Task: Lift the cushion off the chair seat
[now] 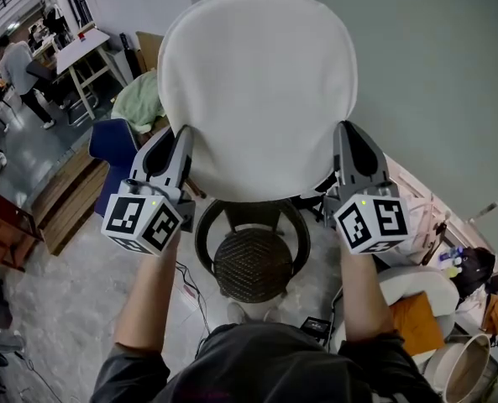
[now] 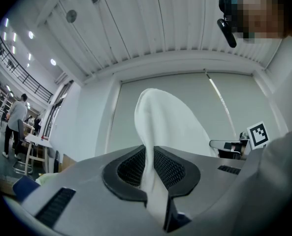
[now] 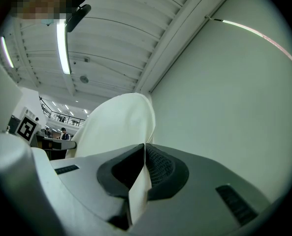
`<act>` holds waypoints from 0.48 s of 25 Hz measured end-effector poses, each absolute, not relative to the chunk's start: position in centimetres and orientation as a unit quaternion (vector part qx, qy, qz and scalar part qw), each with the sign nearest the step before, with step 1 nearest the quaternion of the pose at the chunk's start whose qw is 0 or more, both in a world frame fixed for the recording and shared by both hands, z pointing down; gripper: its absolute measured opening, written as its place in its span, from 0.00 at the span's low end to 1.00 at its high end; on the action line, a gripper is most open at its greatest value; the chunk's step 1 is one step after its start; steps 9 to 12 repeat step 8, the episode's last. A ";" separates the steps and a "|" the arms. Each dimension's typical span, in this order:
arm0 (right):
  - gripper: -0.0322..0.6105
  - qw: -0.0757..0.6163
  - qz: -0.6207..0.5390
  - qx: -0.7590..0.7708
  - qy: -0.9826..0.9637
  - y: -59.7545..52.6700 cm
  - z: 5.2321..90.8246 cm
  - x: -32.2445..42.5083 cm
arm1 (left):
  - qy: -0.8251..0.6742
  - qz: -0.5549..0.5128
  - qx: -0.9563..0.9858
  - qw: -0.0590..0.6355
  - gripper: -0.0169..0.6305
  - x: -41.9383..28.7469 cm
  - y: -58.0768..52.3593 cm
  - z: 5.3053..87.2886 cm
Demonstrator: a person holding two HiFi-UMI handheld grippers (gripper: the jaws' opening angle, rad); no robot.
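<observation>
**White cushion held in the air by both grippers, above the chair seat**

White and round, the cushion [image 1: 257, 82] is up in the air in front of the grey-green wall [image 1: 433, 74]. It touches no part of the chair. It stands nearly upright, with its broad face turned to the head camera, and its lower edge hangs over the chair seat [image 1: 253, 265] with a clear gap between them. The seat is black, round and woven, inside a dark ring frame.

The left gripper [image 1: 180, 138] bites the lower left edge of the cushion. In the left gripper view its jaws are nearly together, and the white fabric is pinched between the dark ribbed pads [image 2: 173, 168]; the fabric fills the narrow gap and rises above them. The right gripper [image 1: 349, 134] holds the lower right edge in the same way. In the right gripper view its jaws are almost fully closed, and only a thin fold of the cushion edge is pressed between them. Each gripper points upward and a little away from the person, and the marker cubes [image 1: 142, 219] are near the person's hands.

On the floor to the left of the chair are a blue object [image 1: 114, 141] and a pale green cloth [image 1: 139, 99]. Further back on that side a white table [image 1: 81, 49] stands, and a person [image 1: 18, 65] is beside it.
</observation>
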State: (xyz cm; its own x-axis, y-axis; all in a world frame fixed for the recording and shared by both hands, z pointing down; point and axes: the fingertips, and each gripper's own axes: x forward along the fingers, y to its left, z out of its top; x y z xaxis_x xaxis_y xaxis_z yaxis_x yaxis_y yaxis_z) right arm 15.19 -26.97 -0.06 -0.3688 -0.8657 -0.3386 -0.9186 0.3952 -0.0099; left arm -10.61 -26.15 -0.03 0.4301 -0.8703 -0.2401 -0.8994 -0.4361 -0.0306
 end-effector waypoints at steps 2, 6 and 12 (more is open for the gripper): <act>0.08 0.147 0.091 -0.543 0.822 -26.9 0.0 15.2 | 0.526 0.095 -0.842 0.077 0.12 -10.6 -26.1 0.1; 0.08 0.148 0.088 -0.543 0.822 -26.9 0.3 15.6 | 0.525 0.095 -0.842 0.076 0.12 -10.2 -26.0 0.3; 0.08 0.149 0.088 -0.544 0.821 -26.8 0.3 15.7 | 0.525 0.094 -0.842 0.076 0.12 -10.1 -26.0 0.4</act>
